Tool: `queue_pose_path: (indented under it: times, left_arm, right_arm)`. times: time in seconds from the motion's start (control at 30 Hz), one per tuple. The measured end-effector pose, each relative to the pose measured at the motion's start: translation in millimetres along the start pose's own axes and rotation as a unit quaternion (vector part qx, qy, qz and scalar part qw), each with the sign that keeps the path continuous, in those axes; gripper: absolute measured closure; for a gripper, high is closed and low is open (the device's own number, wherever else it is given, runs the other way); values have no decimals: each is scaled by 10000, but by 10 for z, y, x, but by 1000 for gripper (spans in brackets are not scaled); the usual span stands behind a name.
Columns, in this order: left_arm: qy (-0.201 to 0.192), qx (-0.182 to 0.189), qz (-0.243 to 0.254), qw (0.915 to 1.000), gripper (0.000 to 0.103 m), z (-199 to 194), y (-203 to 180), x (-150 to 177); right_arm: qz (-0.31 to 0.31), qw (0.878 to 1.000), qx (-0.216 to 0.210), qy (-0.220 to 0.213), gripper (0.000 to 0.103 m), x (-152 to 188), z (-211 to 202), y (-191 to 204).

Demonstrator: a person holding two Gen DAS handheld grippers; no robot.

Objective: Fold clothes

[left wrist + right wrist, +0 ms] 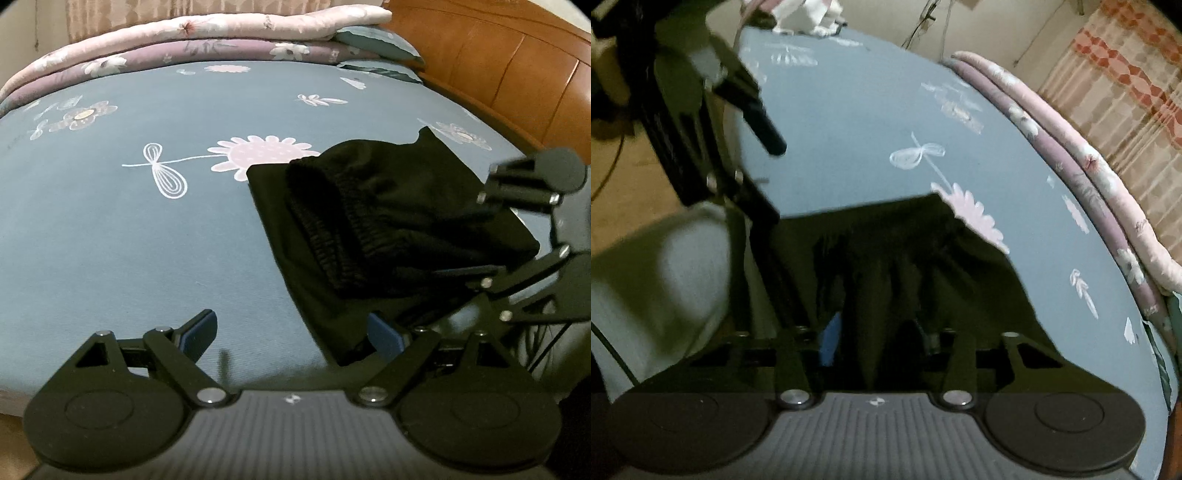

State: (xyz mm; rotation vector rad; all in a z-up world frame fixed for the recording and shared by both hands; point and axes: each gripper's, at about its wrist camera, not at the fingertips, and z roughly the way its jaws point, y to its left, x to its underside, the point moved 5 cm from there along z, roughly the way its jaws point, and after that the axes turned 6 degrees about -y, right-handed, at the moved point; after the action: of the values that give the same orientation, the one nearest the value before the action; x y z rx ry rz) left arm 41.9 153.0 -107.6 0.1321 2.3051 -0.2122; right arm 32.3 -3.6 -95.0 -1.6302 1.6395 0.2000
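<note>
1. My left tool (pixel 291 338) hangs over the blue flowered bed sheet (pixel 110 229), its blue-padded fingers (pixel 199 332) spread wide with nothing between them; the right-hand pad sits just at the near edge of the black cloth.
2. The black garment (pixel 388 221), folded into a compact bundle, lies on the bed toward the wooden headboard (pixel 498 62), beside a large pink printed flower (pixel 258 151).
3. In my left camera the bundle's long axis runs from the near lower edge of the bed up and away toward the headboard; its gathered elastic waistband (pixel 332 221) lies on top, running much the same way.
4. My right tool (pixel 875 339) is drawn in close on a fold of the same black cloth, which rises between the fingers; the picture is dark and blurred, so the pinch looks firm but I cannot be sure of it.
5. A folded pink and mauve quilt (pixel 184 40) lies along the far side of the bed, well apart from the garment.
</note>
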Motion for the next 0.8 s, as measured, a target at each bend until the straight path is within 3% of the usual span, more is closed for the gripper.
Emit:
queue_pose_path:
  times: [0.07, 0.3, 0.43, 0.63, 0.73, 0.8]
  left_arm:
    - [-5, 1, -5, 10000, 15, -4, -2, 3]
    - [-29, -111, -88, 9999, 15, -51, 69, 13]
    - [11, -133, -101, 9999, 15, -49, 75, 31]
    - [-35, -132, -33, 9999, 15, -58, 17, -47]
    - [-182, -18, 102, 9998, 15, -84, -72, -197]
    - [-311, 135, 246, 9991, 15, -83, -179, -356]
  right_arm:
    - [125, 9999, -49, -41, 93, -22, 32, 0]
    - [376, 9980, -191, -468, 98, -315, -82, -85]
    - [483, 9978, -395, -220, 98, -223, 126, 21]
    - [866, 9937, -572, -412, 79, -205, 26, -50]
    - [1032, 9924, -317, -584, 74, -157, -210, -200]
    - [1242, 9902, -81, -634, 61, -58, -354, -328]
